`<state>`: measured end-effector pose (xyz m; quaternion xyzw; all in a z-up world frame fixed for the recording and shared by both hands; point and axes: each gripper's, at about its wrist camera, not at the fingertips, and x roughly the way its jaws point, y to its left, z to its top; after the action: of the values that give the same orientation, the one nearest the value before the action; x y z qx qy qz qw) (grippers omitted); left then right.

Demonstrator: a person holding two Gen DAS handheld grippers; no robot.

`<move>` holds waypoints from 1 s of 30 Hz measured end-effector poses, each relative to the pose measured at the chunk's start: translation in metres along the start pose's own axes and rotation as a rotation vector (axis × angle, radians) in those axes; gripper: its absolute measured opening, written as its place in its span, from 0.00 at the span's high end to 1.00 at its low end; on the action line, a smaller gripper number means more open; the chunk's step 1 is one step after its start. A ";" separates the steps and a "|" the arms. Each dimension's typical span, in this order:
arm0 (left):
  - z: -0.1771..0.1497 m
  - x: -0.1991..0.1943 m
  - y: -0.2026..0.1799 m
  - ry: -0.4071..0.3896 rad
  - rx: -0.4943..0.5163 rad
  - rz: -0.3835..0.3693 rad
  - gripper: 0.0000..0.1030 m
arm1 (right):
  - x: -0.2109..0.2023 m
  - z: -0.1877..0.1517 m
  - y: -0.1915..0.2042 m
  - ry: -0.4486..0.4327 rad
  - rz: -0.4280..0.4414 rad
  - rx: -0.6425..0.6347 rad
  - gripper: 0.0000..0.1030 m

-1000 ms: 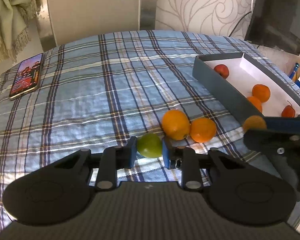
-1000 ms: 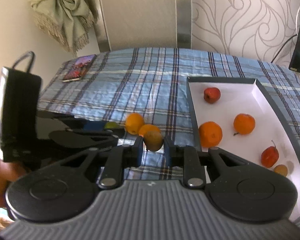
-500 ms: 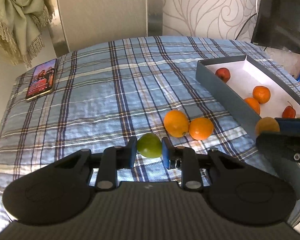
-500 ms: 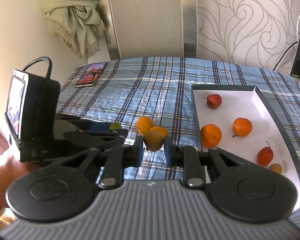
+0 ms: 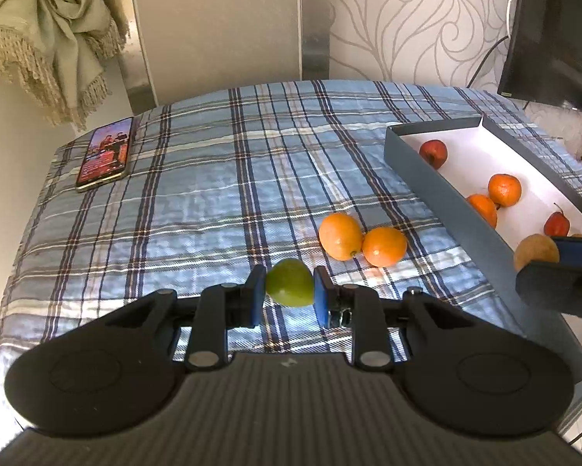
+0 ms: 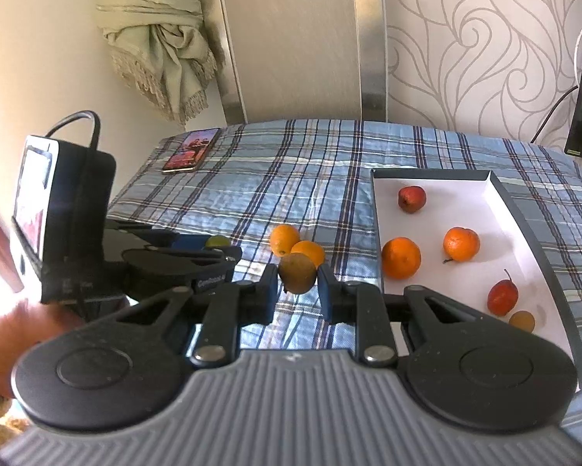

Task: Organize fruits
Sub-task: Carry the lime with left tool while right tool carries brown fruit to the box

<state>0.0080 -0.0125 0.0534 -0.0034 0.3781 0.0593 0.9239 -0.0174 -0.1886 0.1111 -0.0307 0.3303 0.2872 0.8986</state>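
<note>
**Both grippers loaded, fruit in the air**

A blue plaid cloth (image 5: 213,202), crinkled and soft-looking, covers the worktop, and on it sits a shallow rectangular box (image 6: 531,233) with dark grey walls and a smooth white floor. Inside, seen from the right wrist: two red fruits (image 6: 412,199) (image 6: 502,297), both with a glossy skin, two round oranges (image 6: 401,258) (image 6: 461,244), and one small yellowish fruit (image 6: 522,320) near the closest corner.

The left gripper (image 5: 289,289) is clamped on a smooth green fruit (image 5: 289,287), its blue pads pressing both flanks, the fruit lifted clear of the cloth. The right gripper (image 6: 297,285) is clenched on a dull brownish, pear-like fruit (image 6: 297,272) (matte skin, slightly lumpy), also off the surface. In the left view that same brown fruit hangs right at the box's near wall.

Two loose oranges (image 5: 340,236) (image 5: 384,246) lie touching each other on the cloth, just beyond the green fruit and to the left of the box. A phone (image 5: 105,153) with a lit screen lies flat near the far-left corner; a fringed pale cloth (image 5: 54,42) hangs behind.

Against a second ago: both views take in more of the wall and the far edge of the worktop, the loose oranges sit a little farther from the pads, and each grip is unchanged.
</note>
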 end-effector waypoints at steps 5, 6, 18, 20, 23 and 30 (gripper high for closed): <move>0.000 -0.004 -0.004 -0.003 -0.015 0.016 0.71 | -0.006 -0.003 -0.005 -0.006 0.013 -0.006 0.76; 0.000 -0.005 -0.004 -0.004 -0.016 0.018 0.71 | -0.007 -0.004 -0.007 -0.008 0.015 -0.006 0.76; 0.010 -0.011 -0.021 -0.028 -0.016 0.036 0.71 | -0.019 -0.004 -0.026 -0.039 0.029 0.002 0.76; 0.012 -0.012 -0.025 -0.031 -0.012 0.038 0.71 | -0.021 -0.004 -0.030 -0.044 0.028 0.008 0.76; 0.015 -0.012 -0.030 -0.035 -0.010 0.041 0.71 | -0.024 -0.005 -0.037 -0.050 0.027 0.012 0.76; 0.025 -0.016 -0.041 -0.055 -0.003 0.038 0.71 | -0.027 -0.006 -0.049 -0.061 0.032 0.022 0.76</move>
<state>0.0182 -0.0538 0.0808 0.0039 0.3525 0.0777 0.9326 -0.0113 -0.2439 0.1164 -0.0066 0.3063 0.2986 0.9039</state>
